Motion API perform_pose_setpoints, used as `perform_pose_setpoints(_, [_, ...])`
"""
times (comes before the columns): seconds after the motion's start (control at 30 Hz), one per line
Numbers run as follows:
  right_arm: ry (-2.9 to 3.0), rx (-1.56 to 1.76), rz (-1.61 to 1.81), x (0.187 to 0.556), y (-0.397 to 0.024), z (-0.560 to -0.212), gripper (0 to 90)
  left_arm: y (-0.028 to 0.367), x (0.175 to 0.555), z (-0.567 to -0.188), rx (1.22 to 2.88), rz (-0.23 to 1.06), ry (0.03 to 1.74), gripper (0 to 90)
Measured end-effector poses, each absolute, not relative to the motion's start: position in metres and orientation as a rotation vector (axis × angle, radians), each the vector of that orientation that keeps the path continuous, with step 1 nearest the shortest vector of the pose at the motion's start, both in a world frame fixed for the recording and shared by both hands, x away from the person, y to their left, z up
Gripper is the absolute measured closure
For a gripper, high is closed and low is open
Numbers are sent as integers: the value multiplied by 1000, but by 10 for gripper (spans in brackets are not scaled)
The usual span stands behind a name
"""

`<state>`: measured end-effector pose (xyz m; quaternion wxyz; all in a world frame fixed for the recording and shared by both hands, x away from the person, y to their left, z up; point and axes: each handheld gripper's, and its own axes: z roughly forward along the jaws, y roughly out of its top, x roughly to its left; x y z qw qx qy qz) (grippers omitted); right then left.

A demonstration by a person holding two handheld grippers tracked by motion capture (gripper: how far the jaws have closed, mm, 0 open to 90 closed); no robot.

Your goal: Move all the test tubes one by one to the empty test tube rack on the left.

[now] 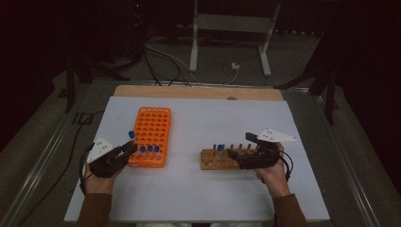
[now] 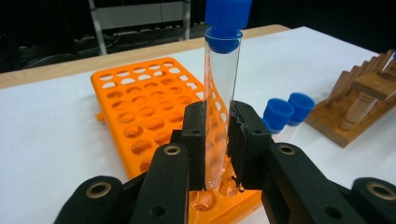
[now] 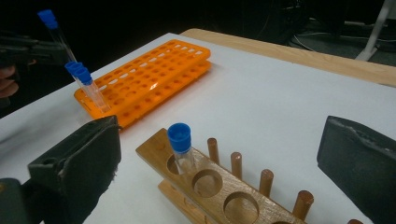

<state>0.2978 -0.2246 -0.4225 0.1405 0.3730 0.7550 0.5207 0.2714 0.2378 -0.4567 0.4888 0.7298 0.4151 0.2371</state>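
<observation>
My left gripper (image 2: 217, 140) is shut on a clear tube (image 2: 220, 88) with a blue cap (image 2: 226, 18), held upright over the near corner of the orange rack (image 2: 140, 102). It stands higher than the capped tubes (image 2: 285, 111) in the rack's near row. In the high view that gripper (image 1: 128, 148) is at the rack's (image 1: 152, 127) near left corner. My right gripper (image 3: 222, 140) is open wide around the wooden rack (image 3: 224, 196), which holds one blue-capped tube (image 3: 181, 144) in its end hole. In the high view it (image 1: 239, 145) hovers over the wooden rack (image 1: 213, 161).
The white table top (image 1: 203, 189) has a wooden strip (image 1: 198, 92) along its far edge. Most holes of the orange rack (image 3: 154, 74) are empty. Wooden pegs (image 3: 236, 164) rise behind the wooden rack's holes. Floor cables and a metal stand (image 1: 194, 42) lie beyond the table.
</observation>
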Motion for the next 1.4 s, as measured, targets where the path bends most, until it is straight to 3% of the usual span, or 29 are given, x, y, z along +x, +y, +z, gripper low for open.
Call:
perform_pose_setpoints(0.67, [2190, 1067, 1511, 297, -222, -425, 0, 235, 274, -483, 1881, 523, 1086, 780])
perform_pose_setpoints(1.4, [2204, 1062, 1508, 297, -220, -427, 0, 229, 273, -488, 1972, 546, 1086, 780])
